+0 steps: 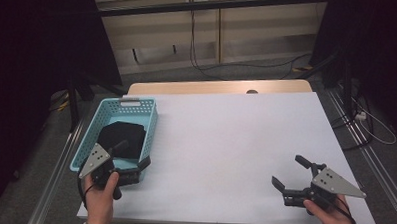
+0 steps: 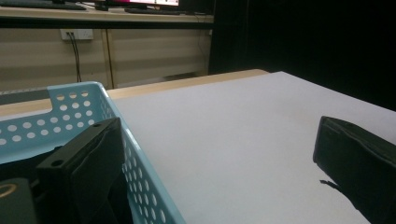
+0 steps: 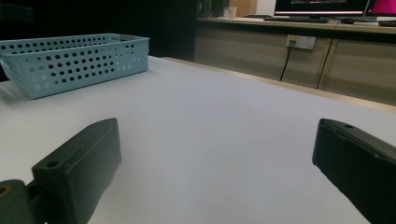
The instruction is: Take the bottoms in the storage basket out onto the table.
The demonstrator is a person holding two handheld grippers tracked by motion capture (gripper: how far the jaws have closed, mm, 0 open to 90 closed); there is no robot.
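Left gripper (image 1: pixel 133 155) at near-left table edge, jaws spread wide and straddling the right wall of the blue basket (image 1: pixel 151 121): one jaw inside, one outside over the white table (image 1: pixel 235 138). Grips nothing. High view shows black cloth (image 1: pixel 121 138) lying in the basket just beside the inner jaw; left gripper view shows perforated wall between the jaws. Right gripper (image 1: pixel 290 172) wide open, empty, well apart at near-right.

Each hand-held gripper is black, with two blocky, matte jaws. The left hand-held gripper (image 1: pixel 133 155) and the right hand-held gripper (image 1: pixel 290 173) each carry a grey three-cornered plate dotted with small dark screws. A round screw hole marks a jaw's top face. A thin black cable trails by each wrist. A pale cuff edges the left wrist.
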